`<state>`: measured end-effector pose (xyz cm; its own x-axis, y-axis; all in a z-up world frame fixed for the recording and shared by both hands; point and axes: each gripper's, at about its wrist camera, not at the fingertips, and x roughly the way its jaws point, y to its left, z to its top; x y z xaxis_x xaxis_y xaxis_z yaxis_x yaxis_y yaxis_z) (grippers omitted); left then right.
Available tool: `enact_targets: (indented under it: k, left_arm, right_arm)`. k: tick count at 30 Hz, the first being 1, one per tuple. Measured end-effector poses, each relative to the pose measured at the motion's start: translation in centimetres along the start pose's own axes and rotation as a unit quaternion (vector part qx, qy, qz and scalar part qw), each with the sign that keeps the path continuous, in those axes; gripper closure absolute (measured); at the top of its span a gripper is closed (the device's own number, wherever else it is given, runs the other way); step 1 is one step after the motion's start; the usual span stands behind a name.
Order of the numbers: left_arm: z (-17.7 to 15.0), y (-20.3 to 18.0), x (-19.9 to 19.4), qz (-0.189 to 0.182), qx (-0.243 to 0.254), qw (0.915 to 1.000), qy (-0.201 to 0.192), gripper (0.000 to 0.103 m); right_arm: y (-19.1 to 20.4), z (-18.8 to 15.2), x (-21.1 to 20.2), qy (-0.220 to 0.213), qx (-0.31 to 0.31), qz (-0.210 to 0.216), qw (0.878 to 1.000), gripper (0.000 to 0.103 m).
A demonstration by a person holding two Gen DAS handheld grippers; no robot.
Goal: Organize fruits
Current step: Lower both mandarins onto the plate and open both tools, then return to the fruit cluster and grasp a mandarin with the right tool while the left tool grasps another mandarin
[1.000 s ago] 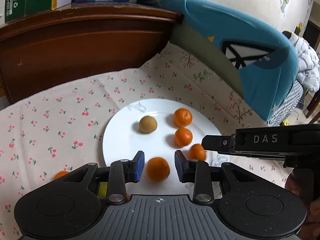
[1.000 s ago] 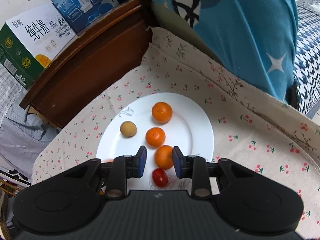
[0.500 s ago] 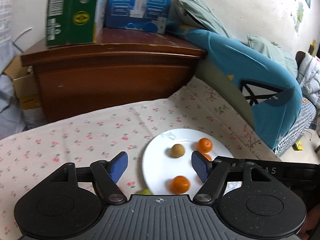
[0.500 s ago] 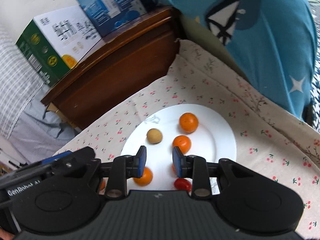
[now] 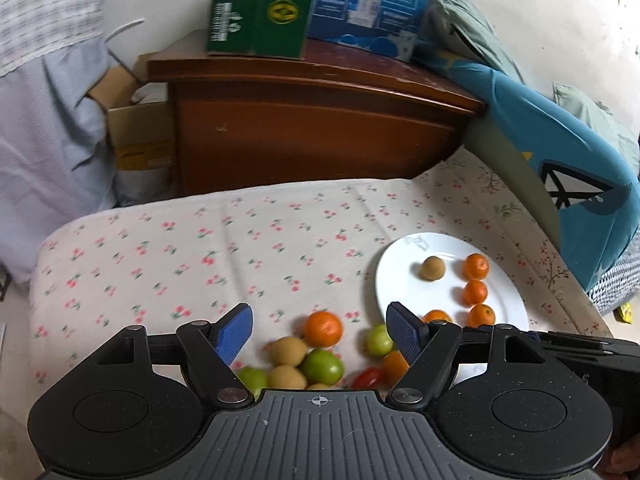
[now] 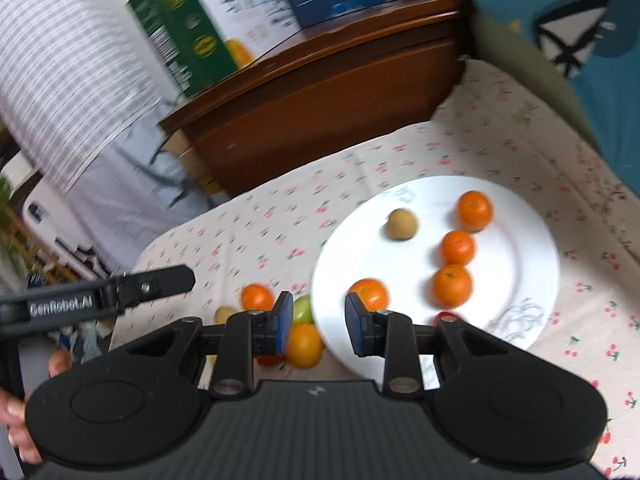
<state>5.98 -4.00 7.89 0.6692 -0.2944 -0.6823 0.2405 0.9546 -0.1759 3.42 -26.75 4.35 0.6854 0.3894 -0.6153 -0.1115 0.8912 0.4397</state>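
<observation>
A white plate (image 5: 404, 280) (image 6: 520, 248) holds several small oranges (image 6: 452, 285) and one tan fruit (image 6: 401, 224). To its left on the cherry-print cloth lies a loose pile of fruits: an orange (image 5: 323, 328), green ones (image 5: 322, 367), tan ones (image 5: 286, 351) and a red tomato (image 5: 367, 377). My left gripper (image 5: 320, 330) is wide open and empty above that pile. My right gripper (image 6: 316, 322) is open and empty over the plate's left rim, near an orange (image 6: 368, 294). The left gripper's finger shows in the right wrist view (image 6: 156, 286).
A wooden cabinet (image 5: 312, 120) with green and blue boxes (image 5: 260, 4) stands behind the cloth-covered surface. A blue cushion (image 5: 568, 168) leans along the right edge. Cardboard box and clothing sit at the far left (image 5: 136, 136).
The left gripper let go of an orange on the plate, opened wide, pulled back and swung left over the loose pile. The right gripper also drew back and left, its jaws a little wider.
</observation>
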Motion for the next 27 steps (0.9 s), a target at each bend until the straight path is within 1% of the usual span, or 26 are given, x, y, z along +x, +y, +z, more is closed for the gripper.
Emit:
enact_targets:
  k: [4,10,20,27]
  left_arm:
    - [-0.8,0.9,-0.6,0.005,-0.012,0.9999,0.006,0.029]
    - [-1.9,1.5,-0.9,0.010,-0.014,0.9997,0.016,0.029]
    - [-3.9,2.1,-0.6,0.015,-0.008,0.9988,0.045,0.029]
    - [-5.7,1.8,-0.2,0.001,0.012,0.9977,0.067,0.029]
  right_arm:
    - [0.7,-0.6,0.4,0.012,-0.019,0.011,1.000,0.073]
    - [1.5,-1.3,1.2,0.029,-0.043,0.015,0.999,0.073]
    - [2.5,-2.1,2.8,0.036,-0.091,-0.009,0.995,0.073]
    - [3.4,-2.5,3.9,0.034,-0.129,-0.031,0.991,0.072]
